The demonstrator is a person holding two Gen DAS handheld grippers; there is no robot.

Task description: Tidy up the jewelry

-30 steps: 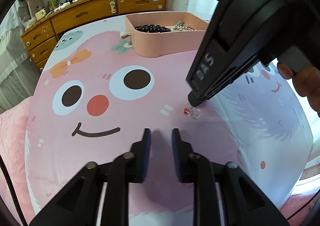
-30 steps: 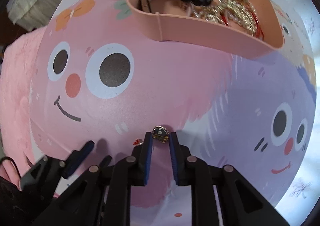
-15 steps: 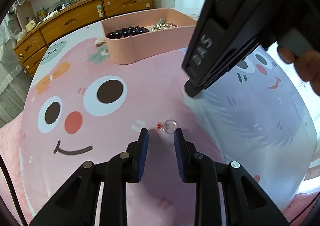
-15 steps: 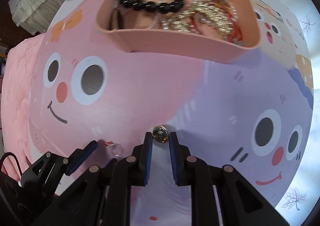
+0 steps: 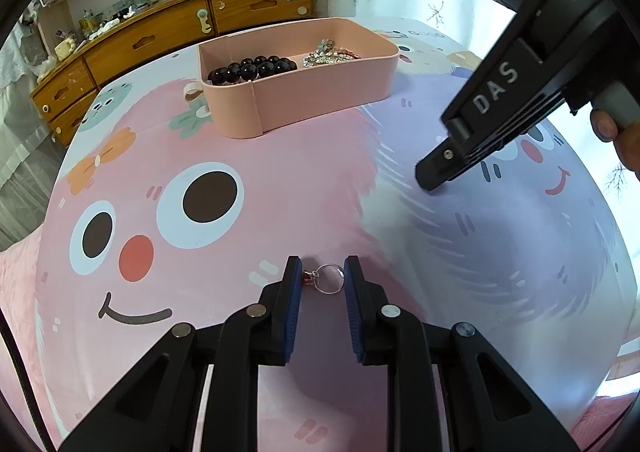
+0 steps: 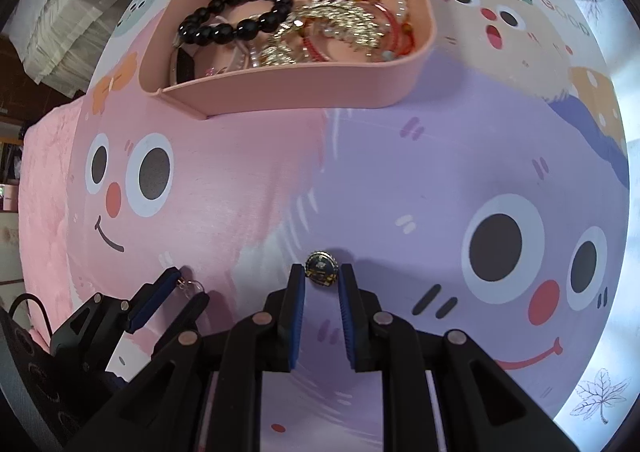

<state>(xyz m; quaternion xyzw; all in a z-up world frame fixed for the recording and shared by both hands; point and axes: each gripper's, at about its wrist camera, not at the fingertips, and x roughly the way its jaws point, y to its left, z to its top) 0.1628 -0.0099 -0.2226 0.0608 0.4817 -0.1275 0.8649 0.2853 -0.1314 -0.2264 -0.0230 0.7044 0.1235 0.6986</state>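
A silver ring with a red stone (image 5: 327,279) lies on the cartoon tablecloth between the fingertips of my left gripper (image 5: 322,276); the jaws are open around it. It also shows in the right wrist view (image 6: 191,286). My right gripper (image 6: 321,275) is shut on a dark round ring with a gold rim (image 6: 321,268), held above the cloth. In the left wrist view the right gripper (image 5: 430,179) hangs to the upper right. A pink tray (image 6: 288,91) at the back holds a black bead bracelet (image 6: 236,17) and gold and red jewelry (image 6: 344,25).
The pink tray (image 5: 320,99) stands at the far middle of the table. A wooden dresser (image 5: 160,35) with clutter on top runs behind the table. The tablecloth (image 5: 500,252) drops off at the right and near edges.
My left gripper has moved forward so the silver ring now lies between its fingertips. My right gripper has lifted and moved right, toward the tray, still holding the dark ring.
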